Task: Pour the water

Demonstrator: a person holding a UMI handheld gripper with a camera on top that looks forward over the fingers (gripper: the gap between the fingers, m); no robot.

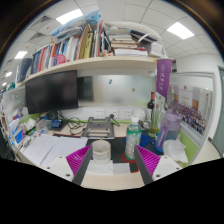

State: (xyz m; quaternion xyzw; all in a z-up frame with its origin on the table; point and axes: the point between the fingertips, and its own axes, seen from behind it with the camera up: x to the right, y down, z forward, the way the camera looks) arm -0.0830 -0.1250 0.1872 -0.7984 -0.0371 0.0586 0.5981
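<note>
A white ribbed cup [101, 151] stands on a white sheet [105, 168] on the desk, just ahead of my fingers and between them. To its right stands an upright clear bottle [133, 138] with a green label, its foot on something red. My gripper [112, 166] is open and empty. Its magenta pads show at the left [73, 158] and at the right [150, 160], spread wide, with gaps to both the cup and the bottle.
A black monitor [52, 92] stands at the back left under a shelf of books [80, 45]. A grey metal device [100, 126] sits behind the cup. A white container [175, 150] stands to the right. Papers [45, 148] lie to the left.
</note>
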